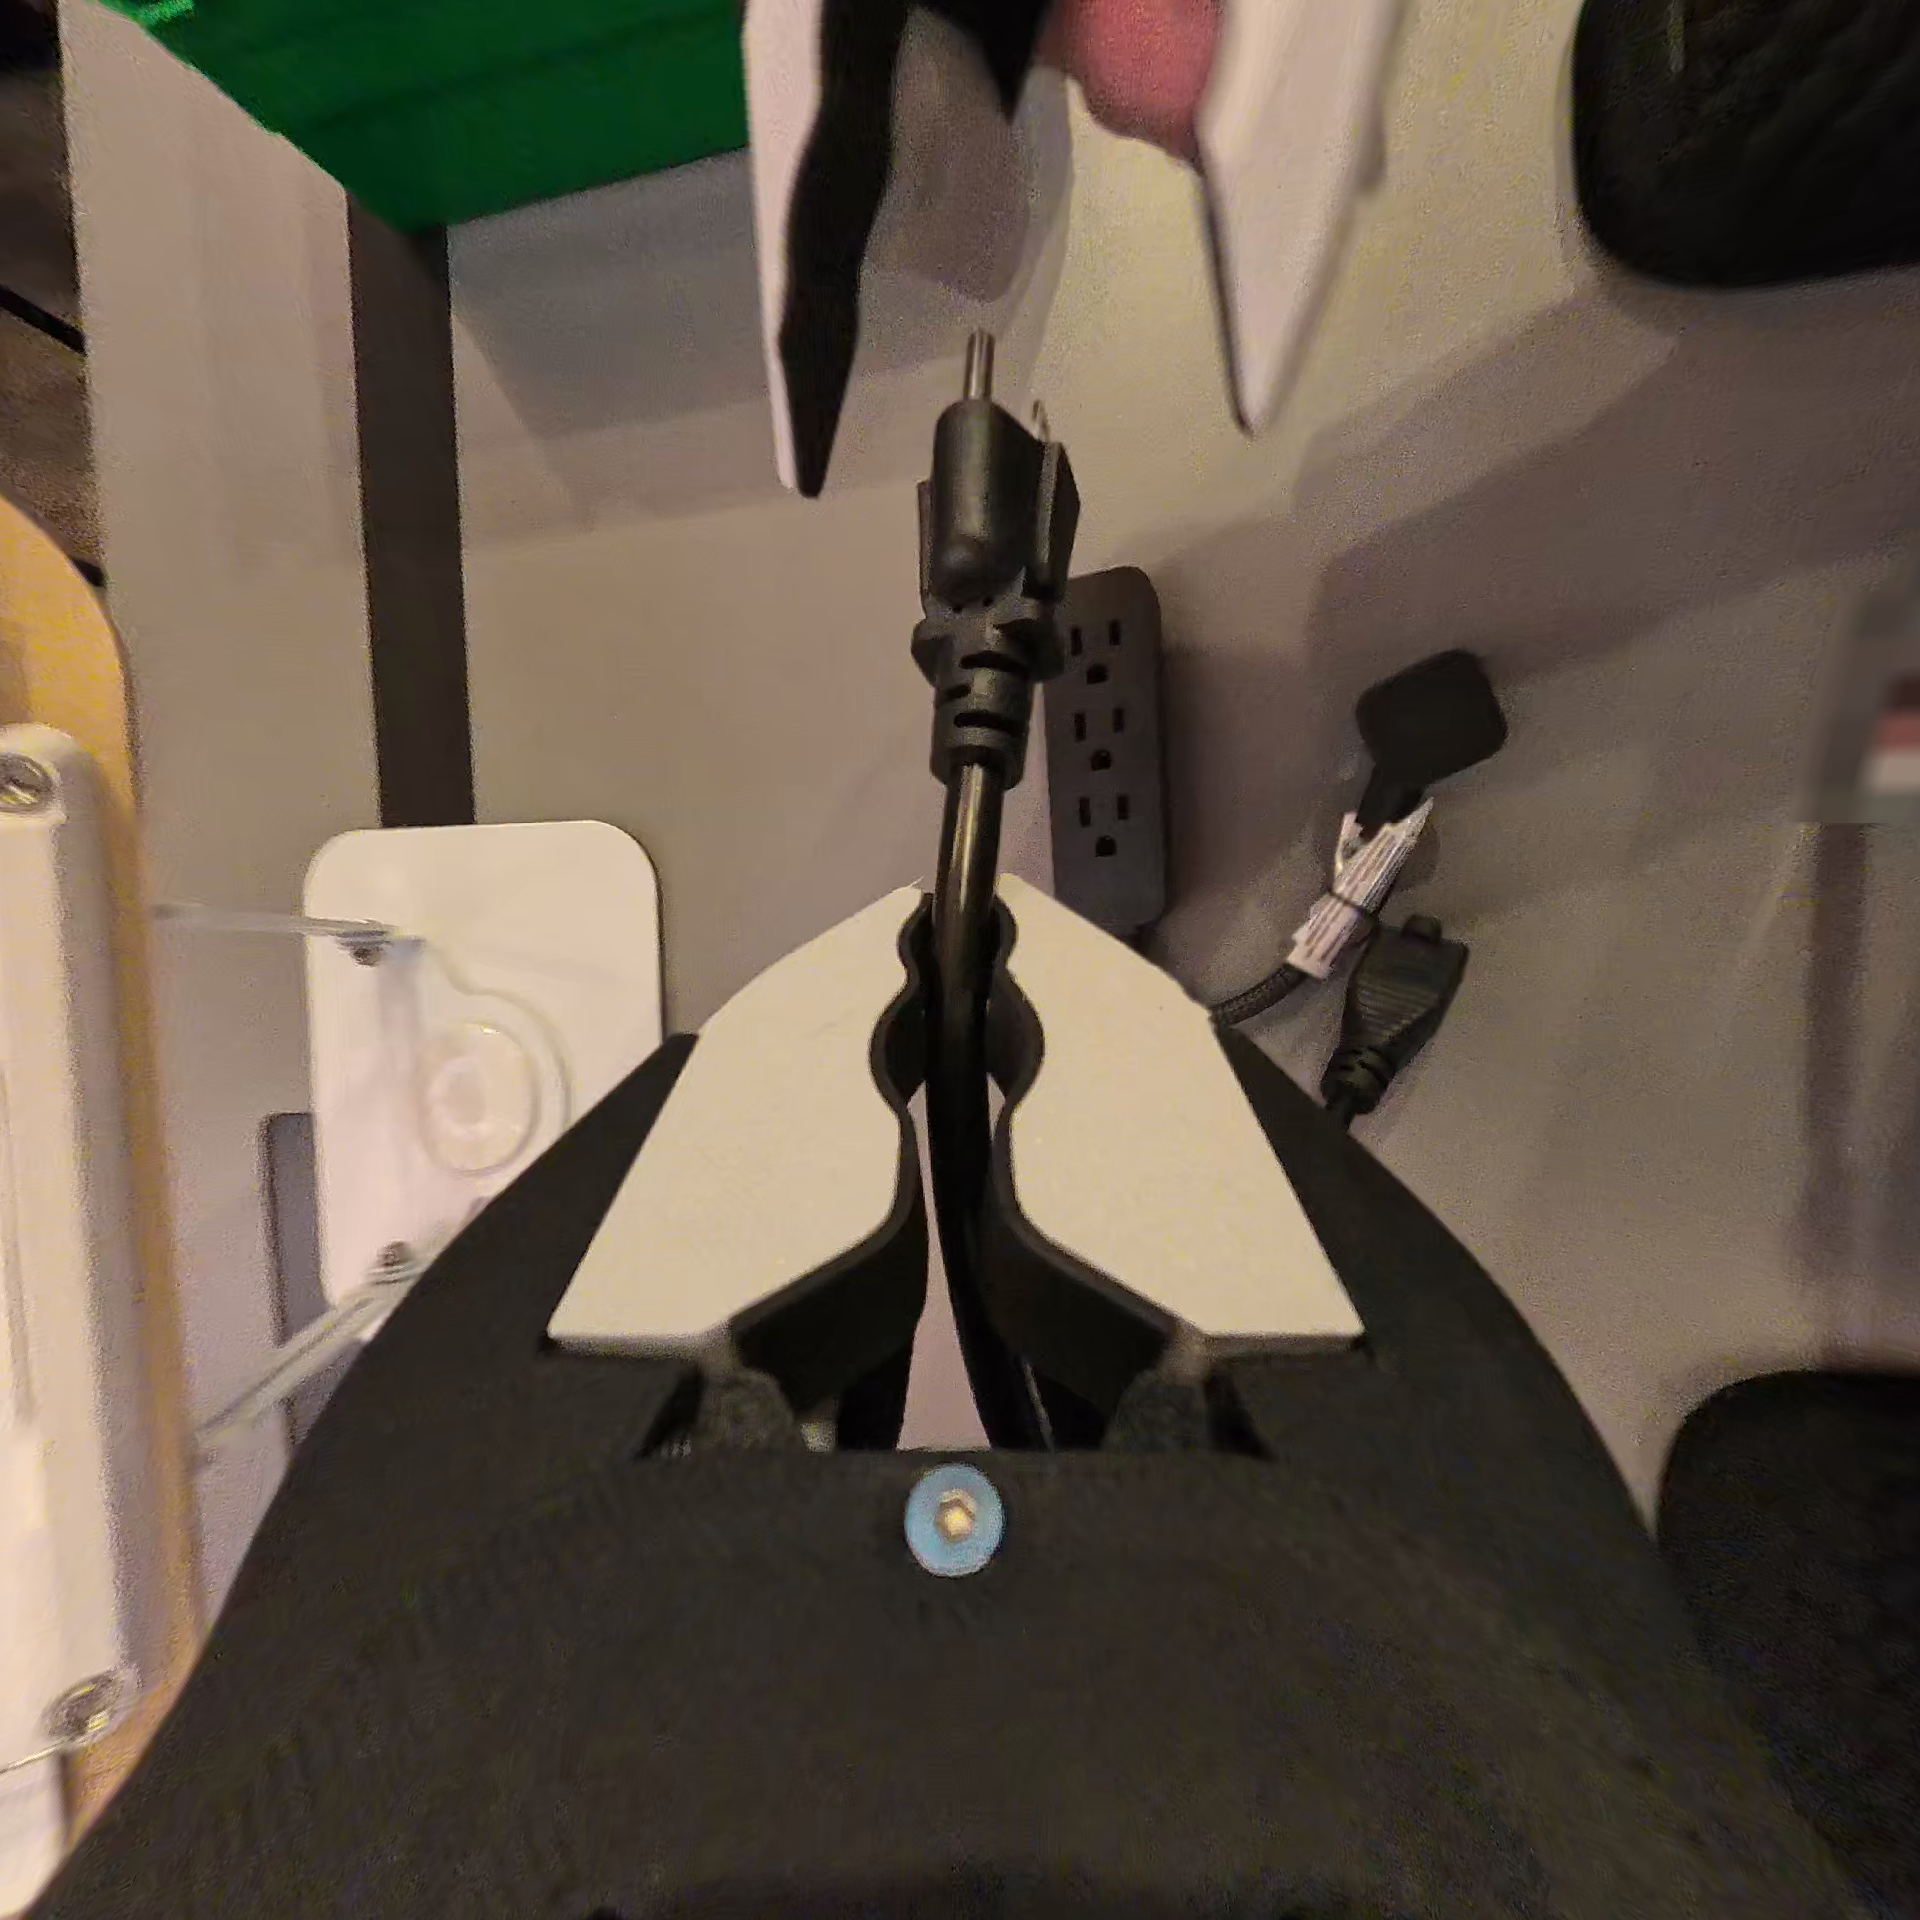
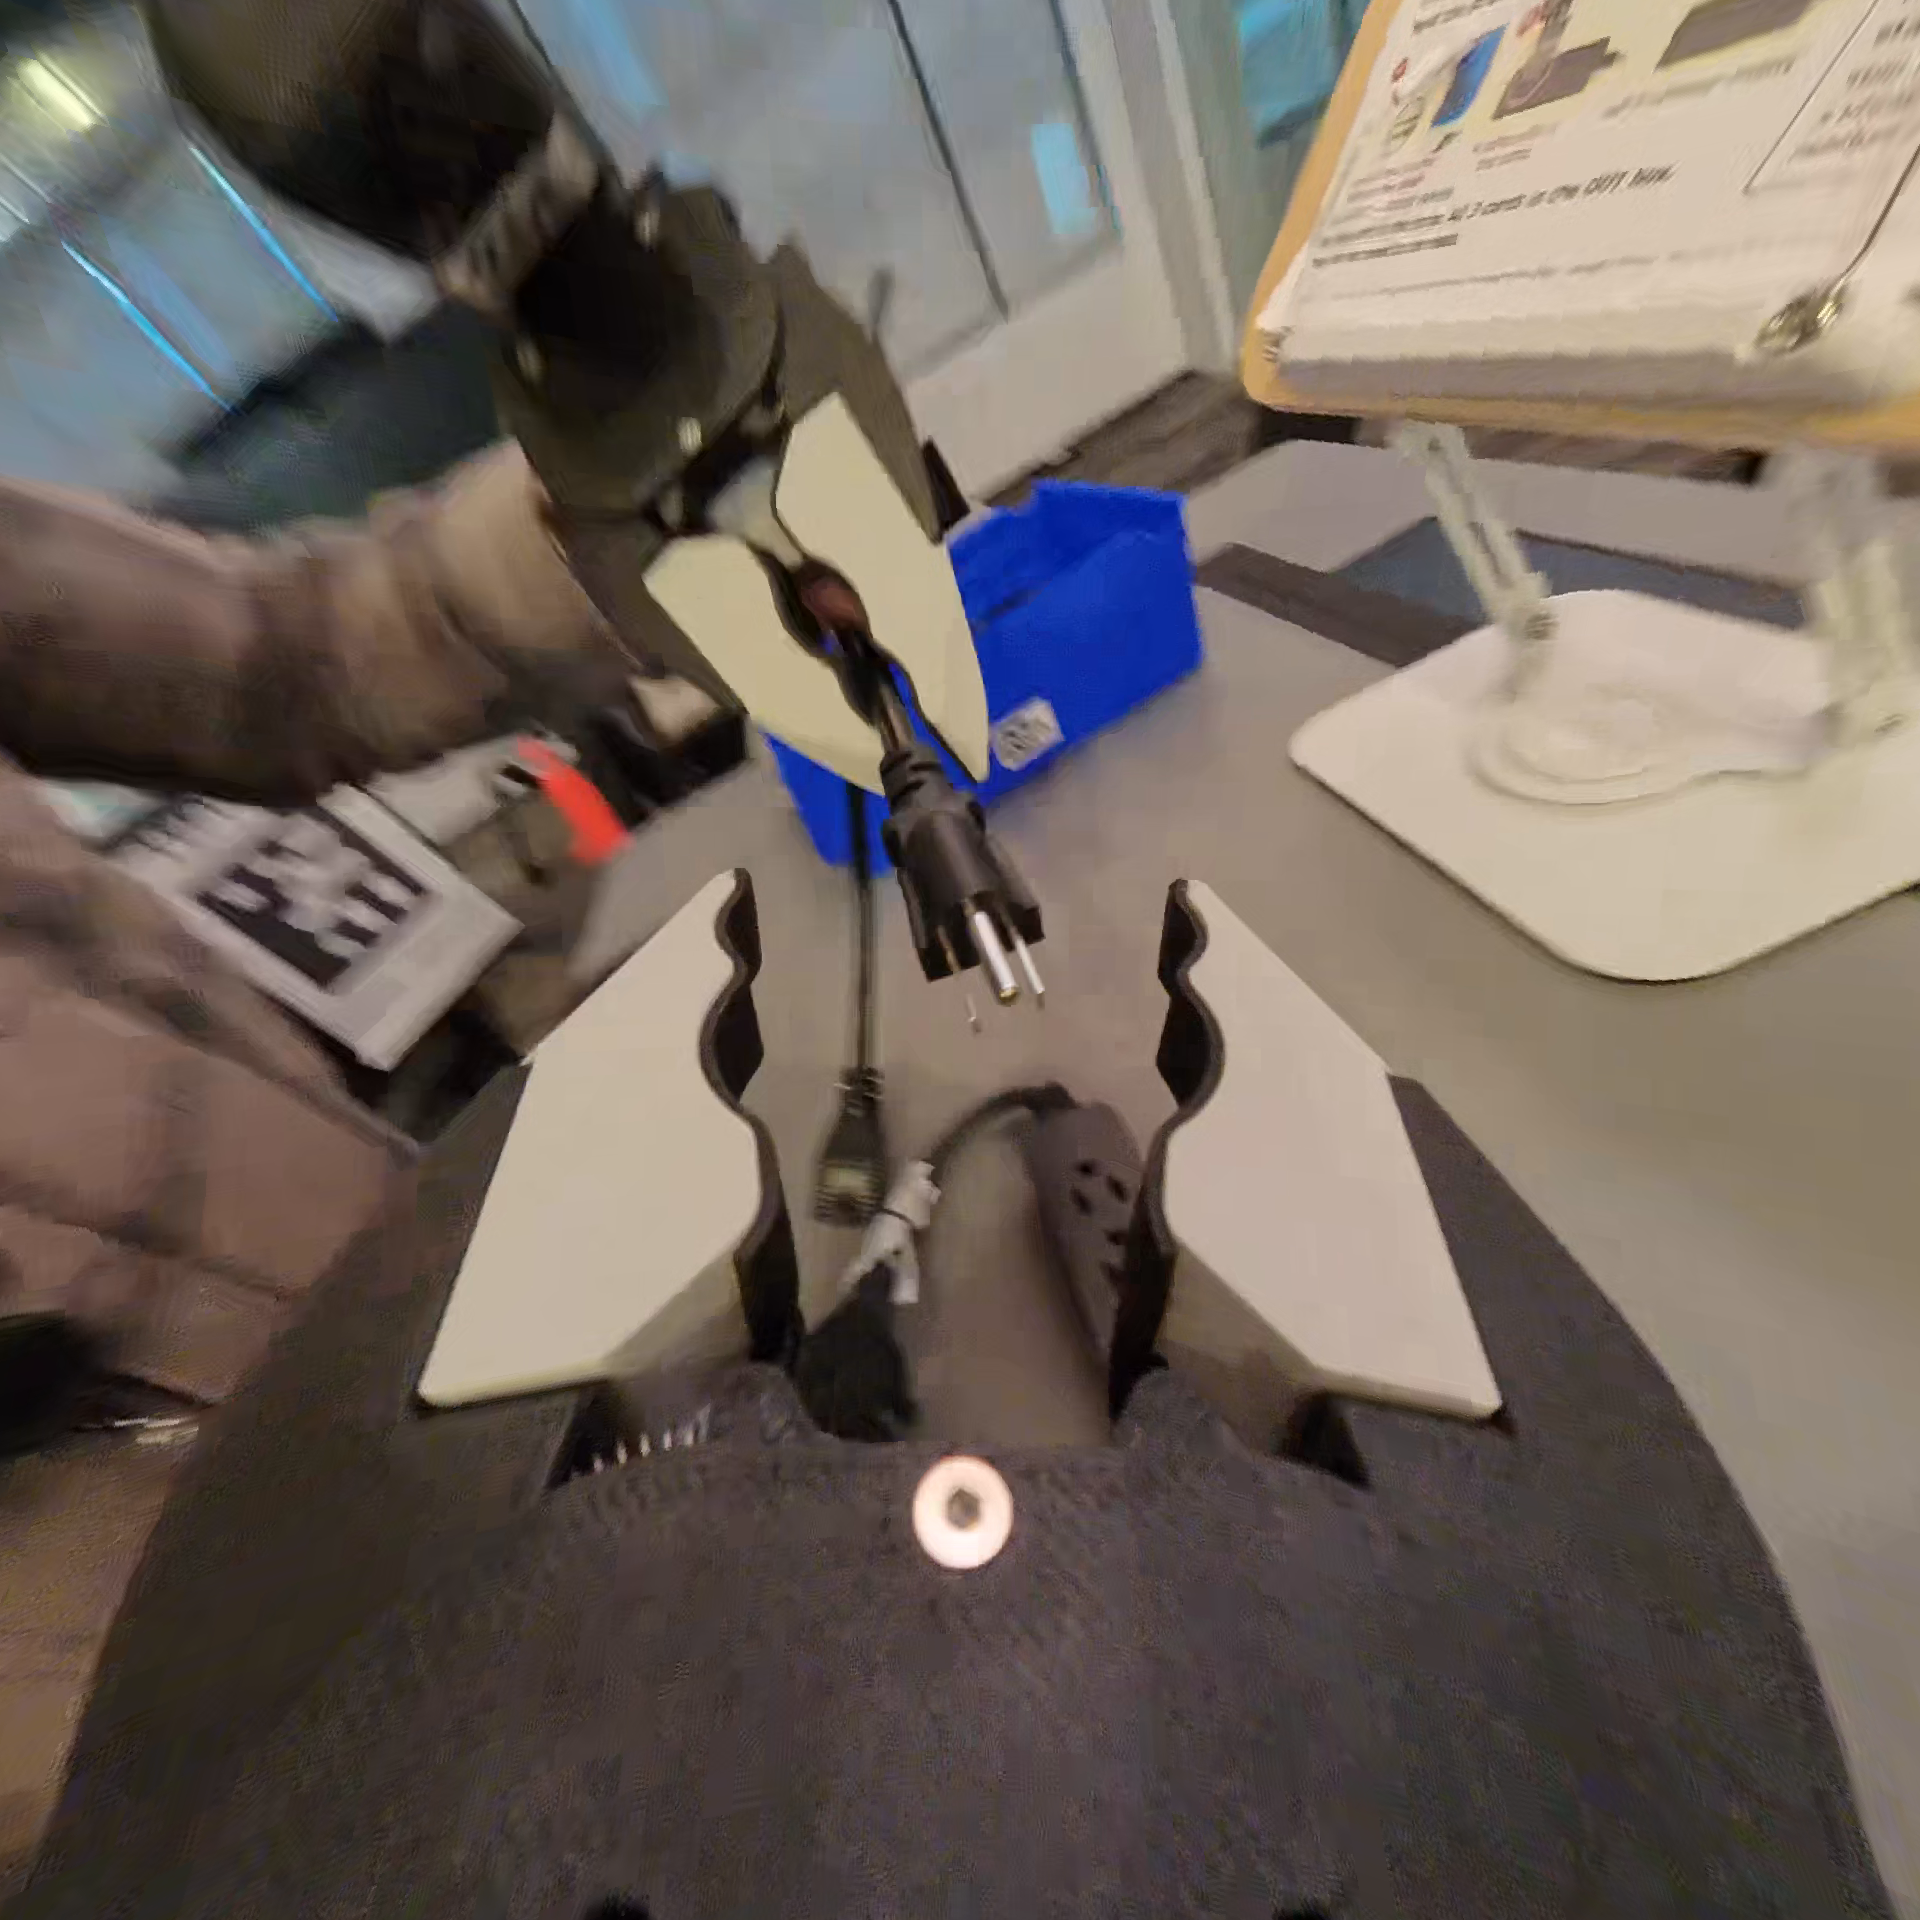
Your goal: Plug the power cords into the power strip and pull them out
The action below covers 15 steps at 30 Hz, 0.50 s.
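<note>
The left tool [image 1: 956,935] is clamped on a black power cord [image 1: 961,862] just behind its three-prong plug [image 1: 992,499], whose long axis runs straight out past the fingertips. The right tool [image 2: 961,1039] stands apart, empty, facing it, the prongs pointing into its gap. Below both, the black power strip [image 1: 1107,748] lies flat on the grey worktop [image 1: 1558,1039], sockets bare, with a second bundled cord [image 1: 1382,935] beside it. Farther off stand a blue bin [image 2: 1091,623] and a white document stand [image 2: 1610,779] near the worktop's far edge.

Power strip [image 2: 1091,1195] half hidden (gripper finger [image 2: 1299,1195] covers it).
</note>
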{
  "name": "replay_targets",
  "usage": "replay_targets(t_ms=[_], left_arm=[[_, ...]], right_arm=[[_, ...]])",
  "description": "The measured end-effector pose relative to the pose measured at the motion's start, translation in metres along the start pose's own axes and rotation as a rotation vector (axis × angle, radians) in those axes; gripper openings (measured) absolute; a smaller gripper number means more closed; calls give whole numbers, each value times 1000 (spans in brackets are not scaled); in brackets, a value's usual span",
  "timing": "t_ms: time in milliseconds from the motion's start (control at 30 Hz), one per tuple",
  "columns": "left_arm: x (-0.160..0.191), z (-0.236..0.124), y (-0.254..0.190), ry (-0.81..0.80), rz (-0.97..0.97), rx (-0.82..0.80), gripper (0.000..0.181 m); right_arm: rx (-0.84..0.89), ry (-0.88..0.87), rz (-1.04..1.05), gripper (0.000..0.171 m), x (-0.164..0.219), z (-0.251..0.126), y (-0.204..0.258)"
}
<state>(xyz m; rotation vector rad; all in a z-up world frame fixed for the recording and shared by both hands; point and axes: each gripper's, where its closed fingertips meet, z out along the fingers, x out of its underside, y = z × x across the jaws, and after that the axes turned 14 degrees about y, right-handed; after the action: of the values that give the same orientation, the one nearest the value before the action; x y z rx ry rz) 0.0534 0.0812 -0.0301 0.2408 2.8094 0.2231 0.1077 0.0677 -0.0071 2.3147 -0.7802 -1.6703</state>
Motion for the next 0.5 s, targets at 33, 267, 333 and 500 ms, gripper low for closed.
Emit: replay_targets(t_ms=[33,267,333,500], left_arm=[[0,-2,-2,1,36,-30,5],[4,-3,-11,-14,26,24,5],[4,-4,-14,-26,21,42,5],[-3,-12,-18,-111,-10,128,12]], right_arm=[[-52,-22,25,71,-1,-2,1],[-58,84,-158,33,17,27,15],[-56,69,-167,26,14,26,14],[-58,39,-181,25,9,24,17]])
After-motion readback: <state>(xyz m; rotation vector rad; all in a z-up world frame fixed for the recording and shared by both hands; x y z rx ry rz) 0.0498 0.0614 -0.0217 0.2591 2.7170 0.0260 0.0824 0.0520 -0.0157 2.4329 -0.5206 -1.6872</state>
